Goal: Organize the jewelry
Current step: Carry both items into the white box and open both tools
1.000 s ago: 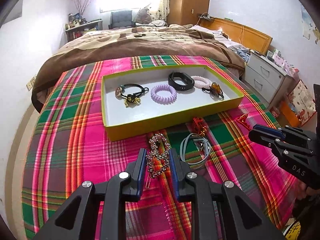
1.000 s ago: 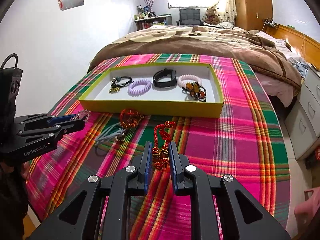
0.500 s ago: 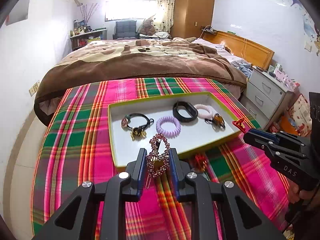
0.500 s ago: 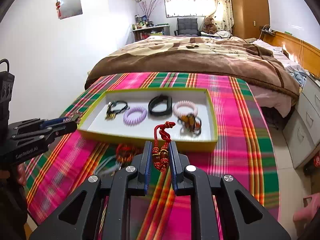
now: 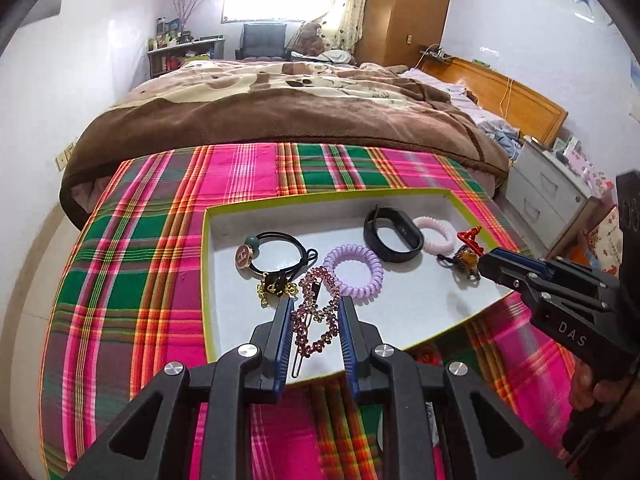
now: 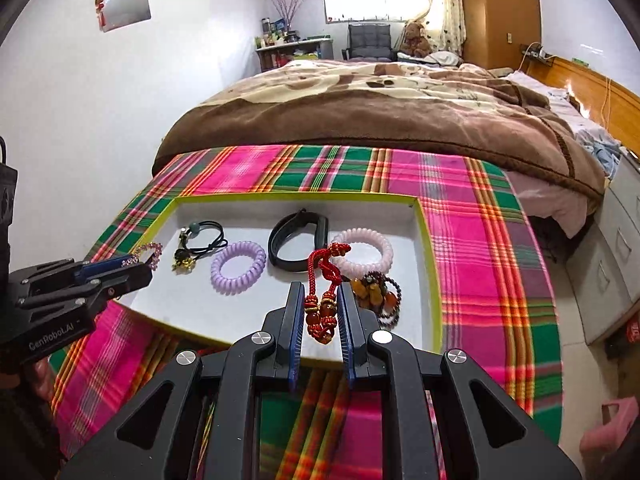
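My left gripper [image 5: 314,304] is shut on a pink rhinestone hair clip [image 5: 316,312] and holds it above the near left part of the yellow-rimmed white tray [image 5: 208,264]. My right gripper [image 6: 320,292] is shut on a red knotted cord charm [image 6: 322,284] above the tray's near right part [image 6: 430,256]. In the tray lie a black hair tie with gold charms [image 5: 276,256], a purple coil band [image 5: 353,270], a black wristband [image 5: 392,234], a pink coil band [image 5: 434,234] and an amber bead bracelet [image 6: 374,294].
The tray sits on a pink and green plaid cloth [image 5: 132,280] over the foot of a bed with a brown blanket [image 5: 280,112]. A red item [image 5: 430,356] lies on the cloth just below the tray. White drawers [image 5: 548,200] stand at the right.
Both grippers have risen from the cloth and moved forward over the tray, each carrying its piece. The grey cord and the orange charm on the cloth have dropped out of view.
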`<state>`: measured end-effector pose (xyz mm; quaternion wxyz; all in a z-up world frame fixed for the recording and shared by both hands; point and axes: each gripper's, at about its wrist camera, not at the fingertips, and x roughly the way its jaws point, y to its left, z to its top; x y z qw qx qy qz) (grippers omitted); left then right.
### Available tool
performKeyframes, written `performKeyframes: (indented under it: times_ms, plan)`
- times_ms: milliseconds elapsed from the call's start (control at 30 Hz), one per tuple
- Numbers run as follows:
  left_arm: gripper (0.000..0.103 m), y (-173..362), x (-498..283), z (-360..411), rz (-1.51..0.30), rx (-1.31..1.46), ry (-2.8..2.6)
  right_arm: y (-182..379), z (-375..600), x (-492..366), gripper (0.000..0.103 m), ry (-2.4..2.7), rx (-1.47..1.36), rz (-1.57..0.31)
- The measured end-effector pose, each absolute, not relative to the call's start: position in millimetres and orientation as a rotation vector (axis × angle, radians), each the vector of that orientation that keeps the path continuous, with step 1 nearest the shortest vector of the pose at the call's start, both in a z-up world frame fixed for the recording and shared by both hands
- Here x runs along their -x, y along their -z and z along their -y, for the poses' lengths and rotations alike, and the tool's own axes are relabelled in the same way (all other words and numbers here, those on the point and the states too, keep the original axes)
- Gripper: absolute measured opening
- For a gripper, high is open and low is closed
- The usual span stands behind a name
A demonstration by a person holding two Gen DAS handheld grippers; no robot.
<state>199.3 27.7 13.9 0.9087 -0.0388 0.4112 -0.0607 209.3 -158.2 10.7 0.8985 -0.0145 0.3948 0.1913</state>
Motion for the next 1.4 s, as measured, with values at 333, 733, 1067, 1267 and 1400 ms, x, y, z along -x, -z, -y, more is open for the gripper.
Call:
performKeyframes:
  times_ms: [333, 733, 1067, 1267, 1400]
  plan:
    - [0.023, 9, -215, -23, -0.902, 0.074, 0.129, 11, 154, -225, 0.017, -0.403, 0.047, -0.879]
    - [0.023, 18, -219, -22, -0.923, 0.076, 0.124, 18, 152, -231, 0.017, -0.382, 0.061, -0.896]
    - [0.023, 18, -219, -21, -0.924, 0.076, 0.113, 21, 151, -232, 0.017, -0.365, 0.074, -0.900]
    - [0.023, 18, -218, -20, -0.926, 0.075, 0.110, 22, 149, -232, 0.017, -0.367, 0.079, -0.906]
    - [0.023, 18, -219, -21, -0.927, 0.073, 0.110, 22, 149, -233, 0.017, -0.364, 0.079, -0.908]
